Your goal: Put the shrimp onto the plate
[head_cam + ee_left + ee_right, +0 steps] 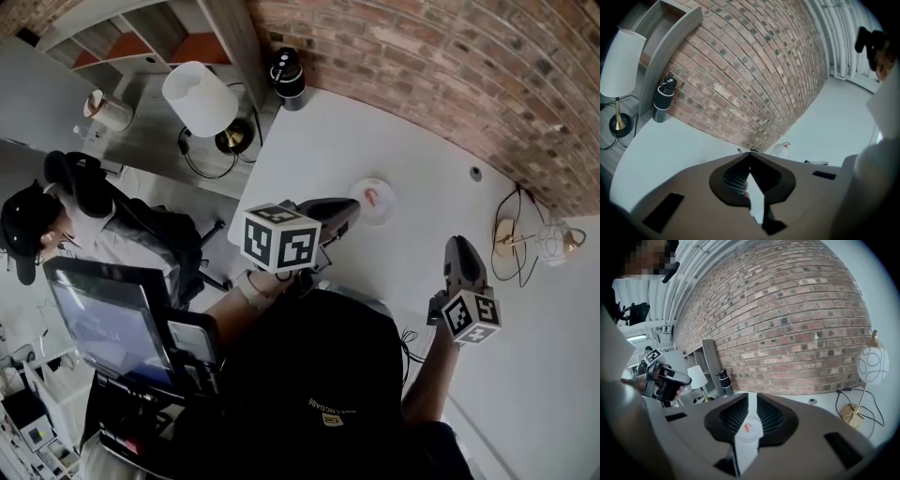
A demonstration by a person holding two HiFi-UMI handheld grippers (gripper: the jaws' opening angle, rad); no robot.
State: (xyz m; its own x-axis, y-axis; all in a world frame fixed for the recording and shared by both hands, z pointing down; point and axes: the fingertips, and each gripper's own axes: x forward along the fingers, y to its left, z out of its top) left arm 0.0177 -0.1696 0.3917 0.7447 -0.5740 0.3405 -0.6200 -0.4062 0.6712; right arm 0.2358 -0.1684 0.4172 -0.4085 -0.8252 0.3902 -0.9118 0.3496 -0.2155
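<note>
Pink shrimp [372, 197] lies on the small white plate [385, 215] on the white desk [412, 141]. Left gripper [351, 208], tips pressed together and empty, hovers just beside the plate. Right gripper [461, 246], narrowly spread, holds nothing.

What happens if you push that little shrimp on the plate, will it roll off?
It probably would not roll: the shrimp looks small and bent, lying flat on the plate, so it would likely slide instead. It seems light, so a hard nudge might skid it over the plate's shallow-looking edge.
</note>
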